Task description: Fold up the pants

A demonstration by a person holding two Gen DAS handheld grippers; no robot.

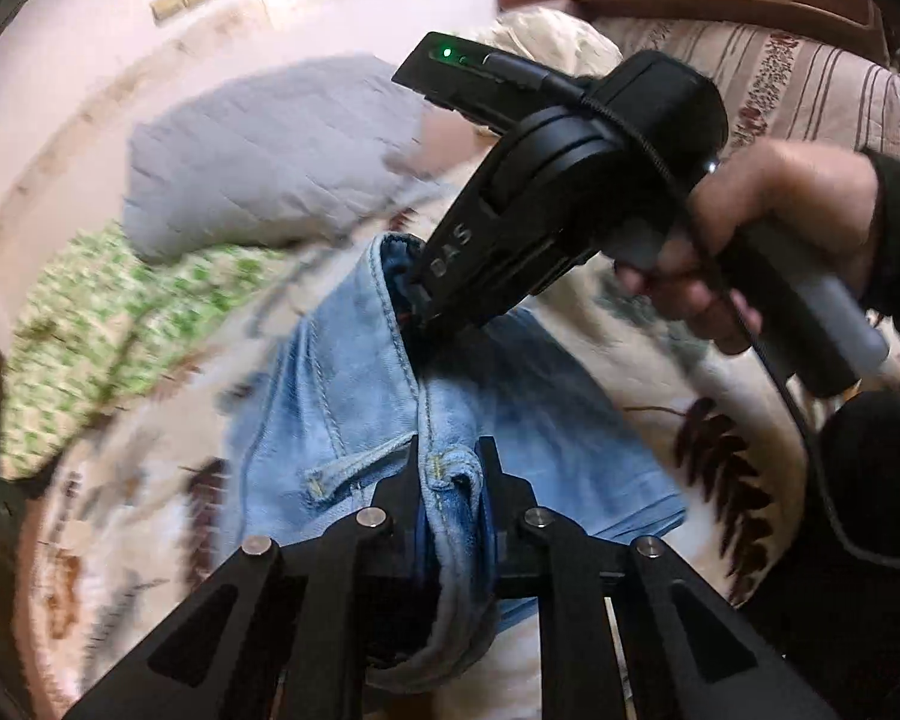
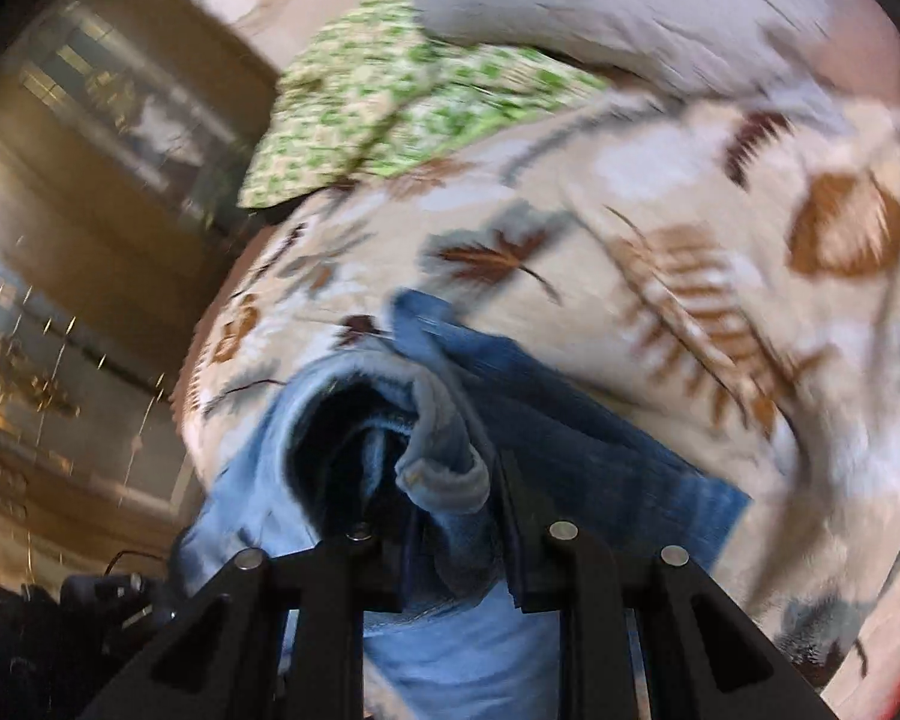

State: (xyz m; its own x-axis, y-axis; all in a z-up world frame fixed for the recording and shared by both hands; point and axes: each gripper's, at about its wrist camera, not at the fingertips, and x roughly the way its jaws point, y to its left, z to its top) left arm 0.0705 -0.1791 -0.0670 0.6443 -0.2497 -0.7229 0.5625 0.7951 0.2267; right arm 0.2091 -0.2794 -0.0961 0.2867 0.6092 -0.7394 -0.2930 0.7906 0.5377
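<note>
The light blue jeans [image 1: 354, 372] hang lifted above the leaf-patterned bedspread [image 1: 660, 360]. My left gripper [image 1: 450, 468] is shut on the jeans' waistband near a belt loop. My right gripper [image 1: 420, 306] shows in the left wrist view, held by a hand, shut on the far end of the waistband. In the right wrist view my right gripper [image 2: 450, 480] pinches a bunched fold of the jeans [image 2: 570, 450], with the bedspread [image 2: 690, 240] below. Both views are motion-blurred.
A grey pillow [image 1: 258, 162] and a green-patterned pillow [image 1: 120, 324] lie at the head of the bed. A striped cushion [image 1: 810, 78] sits at the far right. A dark cabinet [image 2: 90, 180] stands beside the bed's left edge.
</note>
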